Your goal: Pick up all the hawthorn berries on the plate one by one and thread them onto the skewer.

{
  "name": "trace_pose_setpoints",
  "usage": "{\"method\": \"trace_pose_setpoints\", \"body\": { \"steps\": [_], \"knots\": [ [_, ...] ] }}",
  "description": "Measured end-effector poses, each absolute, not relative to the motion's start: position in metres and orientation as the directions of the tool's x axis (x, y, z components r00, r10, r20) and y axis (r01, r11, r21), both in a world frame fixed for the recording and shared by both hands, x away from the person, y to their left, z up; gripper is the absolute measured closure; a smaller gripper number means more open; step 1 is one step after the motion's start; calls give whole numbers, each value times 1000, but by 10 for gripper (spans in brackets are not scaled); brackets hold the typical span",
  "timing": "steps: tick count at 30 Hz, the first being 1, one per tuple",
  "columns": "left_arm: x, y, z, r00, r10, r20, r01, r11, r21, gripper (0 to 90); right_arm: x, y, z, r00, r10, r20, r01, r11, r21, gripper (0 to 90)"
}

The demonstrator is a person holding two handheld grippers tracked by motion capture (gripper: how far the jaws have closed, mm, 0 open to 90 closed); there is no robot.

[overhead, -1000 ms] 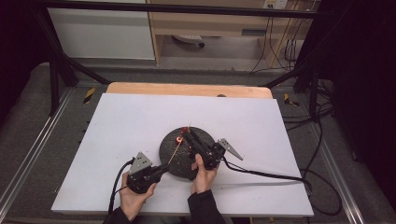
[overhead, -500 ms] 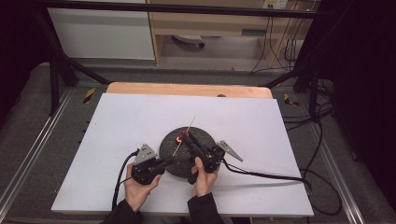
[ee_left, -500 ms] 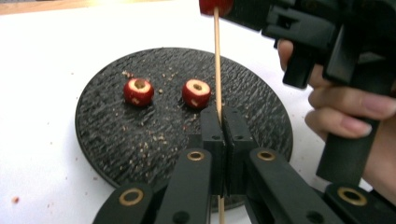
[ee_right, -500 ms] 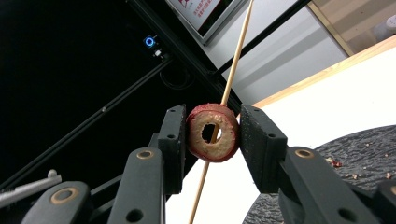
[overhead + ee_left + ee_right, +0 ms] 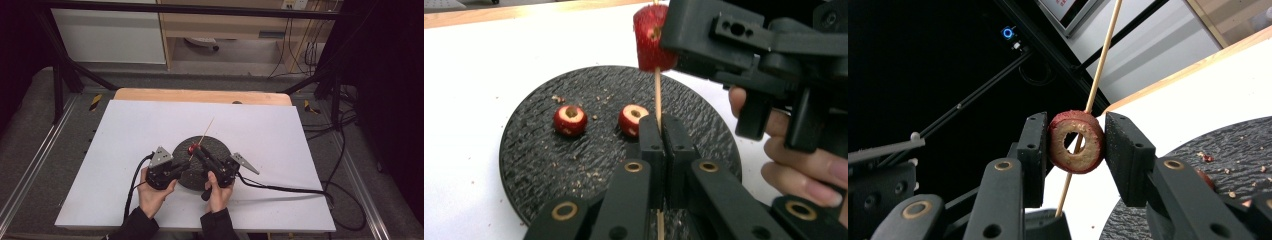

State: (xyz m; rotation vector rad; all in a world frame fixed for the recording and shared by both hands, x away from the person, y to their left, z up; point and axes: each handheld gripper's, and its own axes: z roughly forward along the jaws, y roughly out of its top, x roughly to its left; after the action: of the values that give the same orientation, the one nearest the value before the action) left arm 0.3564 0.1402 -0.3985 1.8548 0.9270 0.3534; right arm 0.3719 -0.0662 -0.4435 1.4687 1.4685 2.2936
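Fruit on a skewer over the plate (image 5: 220, 147)
Left gripper (image 5: 659, 131) clamps the upright skewer (image 5: 657, 97); right gripper (image 5: 1075, 142), angled inward, squeezes a cored red fruit (image 5: 1076, 141) threaded on it.

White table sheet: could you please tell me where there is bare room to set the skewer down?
The white table sheet lies bare left of the black plate, right of it, and between it and the wooden edge. It is crowded at the plate's near side, where both hands, the left gripper and the right gripper meet; a cable crosses the near right.

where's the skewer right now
The skewer stands upright over the black plate, its lower end clamped in the left gripper, with the right gripper sliding a red fruit piece down it.
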Motion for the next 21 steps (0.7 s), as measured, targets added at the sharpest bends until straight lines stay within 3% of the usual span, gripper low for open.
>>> {"method": "trace_pose_setpoints", "body": {
  "steps": [15,21],
  "knots": [
    [361,137,-398,674,724,-147,435,-228,871,886,368,-66,-445,-549,493,675,438,-518,735,622],
    [357,141,-399,681,719,-139,428,-237,872,886,369,-67,-442,-548,513,661,430,-505,748,526]
  ]
}}
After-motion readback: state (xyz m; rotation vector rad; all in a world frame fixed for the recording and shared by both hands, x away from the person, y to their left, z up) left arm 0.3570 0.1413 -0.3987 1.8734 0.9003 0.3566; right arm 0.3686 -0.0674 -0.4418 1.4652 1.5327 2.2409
